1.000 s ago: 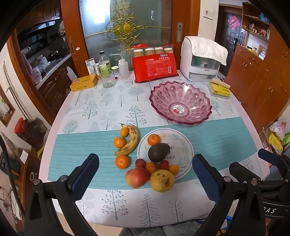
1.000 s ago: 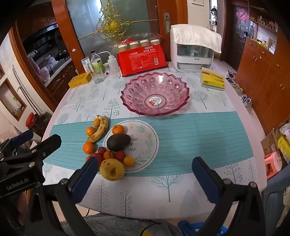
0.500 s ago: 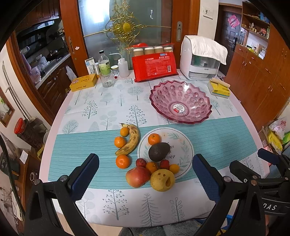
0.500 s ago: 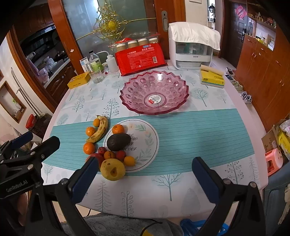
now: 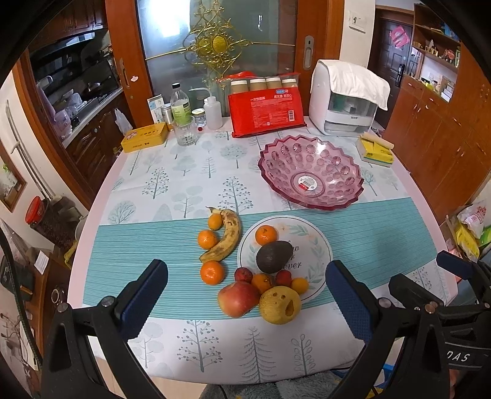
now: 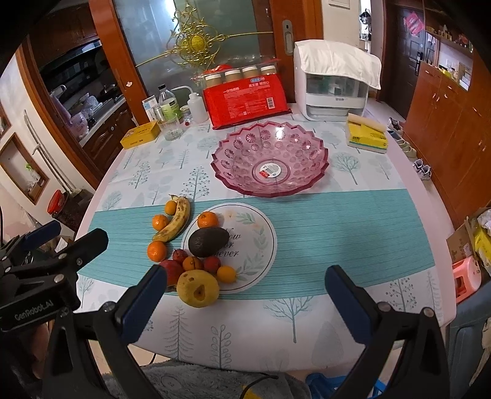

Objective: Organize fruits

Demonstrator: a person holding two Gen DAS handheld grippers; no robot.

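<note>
Almost nothing is changing from a second ago: you are holding both views nearly steady, so sorting is not yet starting. The pink bowl (image 5: pixel 310 181) is sitting empty toward the surface's far edge. The fruit cluster (image 5: pixel 254 264) is lying by the near edge, around a round mat (image 5: pixel 316 245). Your left hand-held gripper (image 5: pixel 245 294) and right hand-held gripper (image 6: pixel 245 291) are gaping wide, holding nothing.

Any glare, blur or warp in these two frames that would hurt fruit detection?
Left wrist view: sharp, strong fisheye bending the table edge; backlit door glass blown out; fruit evenly lit. Right wrist view: same warp, specular glint on the pink bowl rim; apple partly hidden behind a finger.
</note>
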